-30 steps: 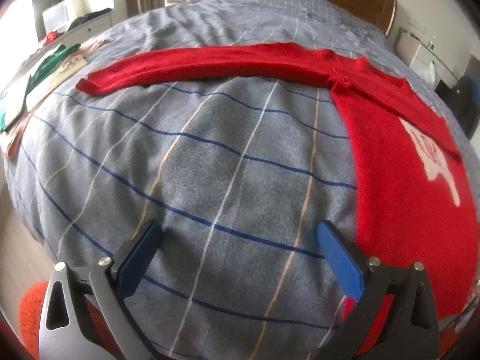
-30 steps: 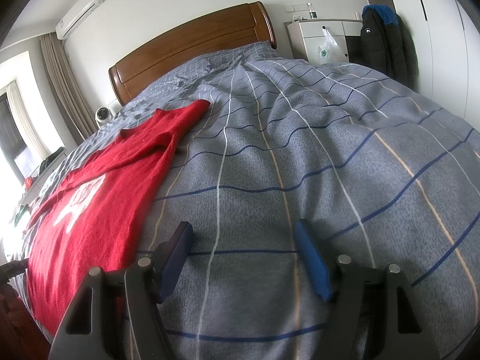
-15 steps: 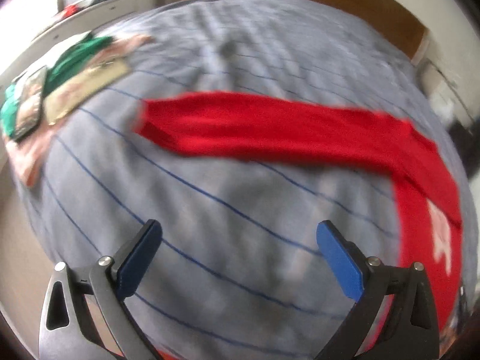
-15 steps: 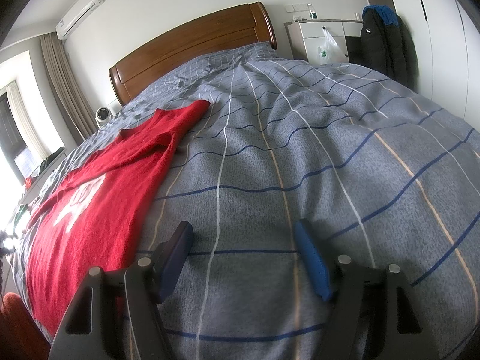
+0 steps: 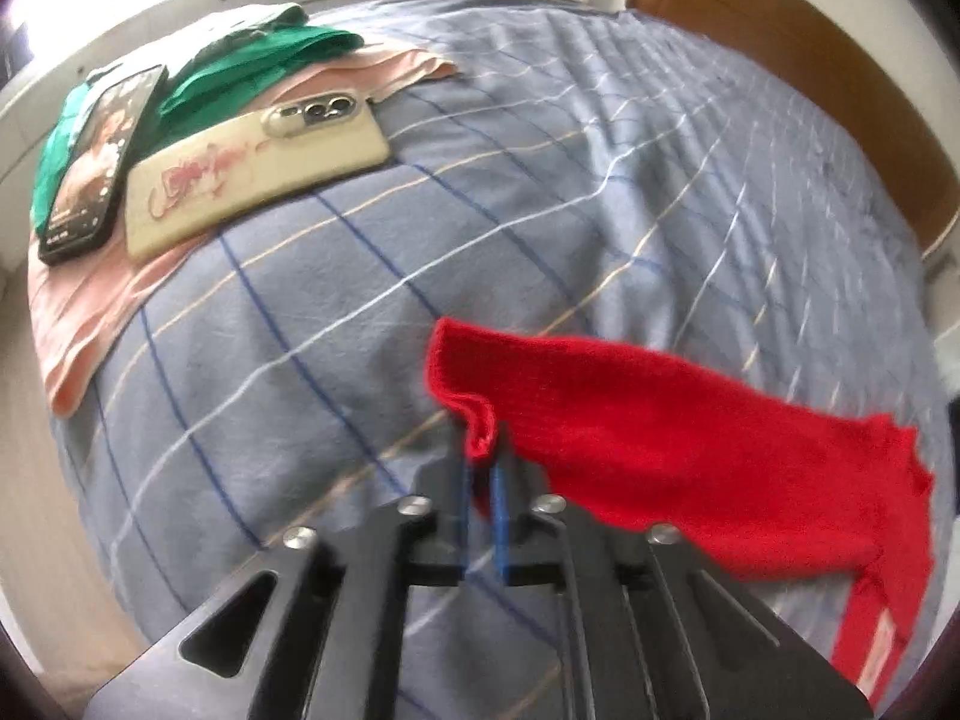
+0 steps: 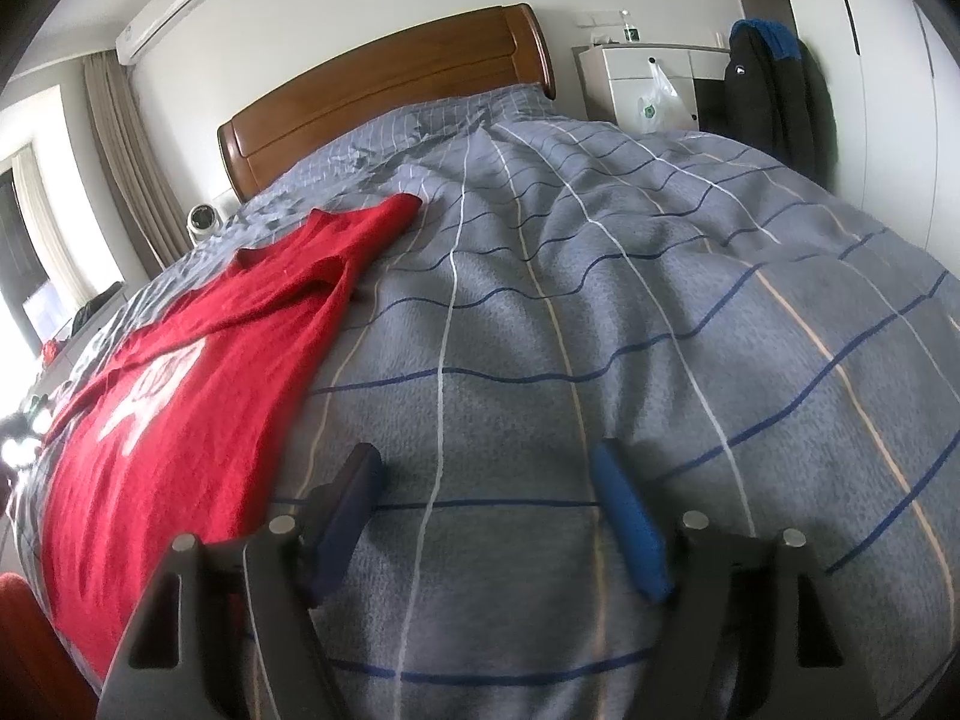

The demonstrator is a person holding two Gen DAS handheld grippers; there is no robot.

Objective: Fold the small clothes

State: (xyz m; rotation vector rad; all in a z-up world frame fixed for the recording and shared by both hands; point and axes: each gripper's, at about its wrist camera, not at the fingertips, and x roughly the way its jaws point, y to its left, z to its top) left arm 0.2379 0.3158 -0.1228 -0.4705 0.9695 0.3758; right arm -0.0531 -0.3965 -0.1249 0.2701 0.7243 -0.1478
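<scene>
A red knitted sweater [image 6: 180, 408] with a white print lies flat on the left side of the grey checked bedspread [image 6: 600, 300]. In the left wrist view its long sleeve [image 5: 660, 420] stretches to the right. My left gripper [image 5: 483, 450] is shut on the bunched cuff at the sleeve's end, and red knit shows between the blue pads. My right gripper [image 6: 486, 480] hovers over bare bedspread to the right of the sweater's hem. Its jaws are opening and nothing is between them.
A cream phone [image 5: 258, 174] and a black phone [image 5: 96, 162] lie on a pink cloth [image 5: 90, 312] and green clothes [image 5: 252, 66] at the bed's far left. The wooden headboard [image 6: 384, 96], a white cabinet [image 6: 648, 78] and a hanging dark jacket [image 6: 768, 90] stand behind.
My left gripper swept left along the sleeve to its end and shut on the cuff. The right gripper stayed in place with its jaws slightly wider.
</scene>
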